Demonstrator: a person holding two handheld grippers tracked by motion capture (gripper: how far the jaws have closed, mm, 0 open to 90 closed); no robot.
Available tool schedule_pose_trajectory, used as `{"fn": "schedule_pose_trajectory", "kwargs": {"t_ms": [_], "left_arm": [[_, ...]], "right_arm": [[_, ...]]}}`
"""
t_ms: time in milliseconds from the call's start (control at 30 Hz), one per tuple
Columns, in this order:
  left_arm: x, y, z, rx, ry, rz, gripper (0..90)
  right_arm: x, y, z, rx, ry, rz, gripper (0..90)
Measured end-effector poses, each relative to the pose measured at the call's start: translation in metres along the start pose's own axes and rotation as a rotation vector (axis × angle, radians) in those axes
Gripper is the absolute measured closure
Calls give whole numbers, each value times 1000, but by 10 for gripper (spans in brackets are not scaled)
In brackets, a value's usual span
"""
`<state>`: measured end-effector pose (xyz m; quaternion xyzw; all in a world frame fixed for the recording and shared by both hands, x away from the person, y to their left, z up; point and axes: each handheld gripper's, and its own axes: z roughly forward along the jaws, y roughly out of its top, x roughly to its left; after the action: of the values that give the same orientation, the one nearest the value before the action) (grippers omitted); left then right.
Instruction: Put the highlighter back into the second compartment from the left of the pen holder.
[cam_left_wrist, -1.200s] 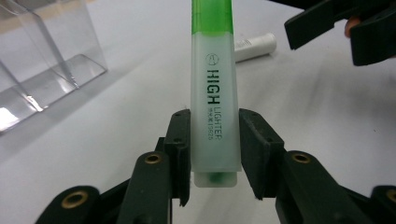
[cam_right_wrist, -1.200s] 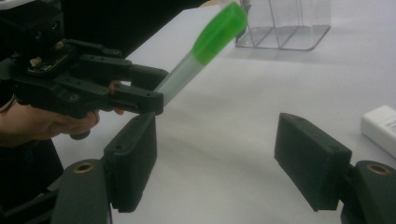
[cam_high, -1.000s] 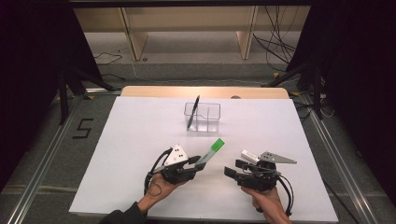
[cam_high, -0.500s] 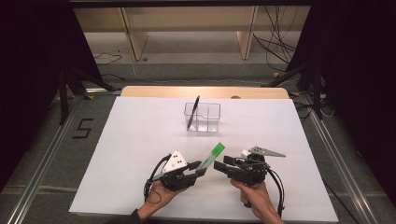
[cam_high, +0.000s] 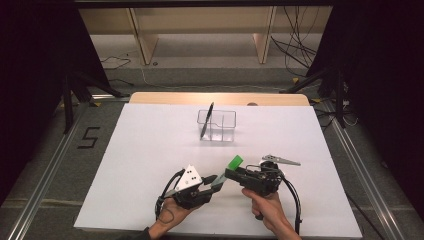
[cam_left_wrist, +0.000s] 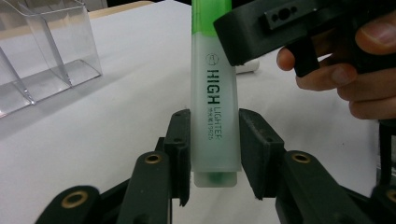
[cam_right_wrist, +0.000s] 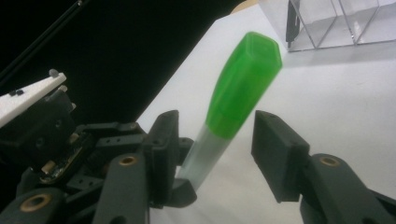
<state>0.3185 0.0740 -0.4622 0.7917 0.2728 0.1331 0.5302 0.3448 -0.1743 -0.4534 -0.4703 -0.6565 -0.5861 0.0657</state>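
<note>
Movement first: over the last second our right tongs have swung in from the desk's right side and now stand open around the green cap of the highlighter. Our left tongs grip its pale barrel, raised near the desk's front edge. We judge uncapping comes next. Barrel print reads "HIGH LIGHTER"; smaller lettering is illegible.
</note>
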Motion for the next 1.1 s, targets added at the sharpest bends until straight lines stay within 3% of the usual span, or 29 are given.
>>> {"fn": "schedule_pose_trajectory", "kwargs": {"t_ms": [767, 967, 1033, 1100], "left_arm": [[-7, -1, 2, -16, 5, 37, 659], [-6, -3, 3, -12, -14, 51, 649], [-5, -3, 3, -13, -32, 44, 640], [-4, -2, 3, -9, -44, 35, 584]], "right_arm": [[0, -2, 5, 19, 16, 0, 705], [2, -2, 4, 26, 43, 5, 754], [3, -1, 4, 27, 41, -16, 761], [4, -1, 3, 22, 44, -23, 764]]}}
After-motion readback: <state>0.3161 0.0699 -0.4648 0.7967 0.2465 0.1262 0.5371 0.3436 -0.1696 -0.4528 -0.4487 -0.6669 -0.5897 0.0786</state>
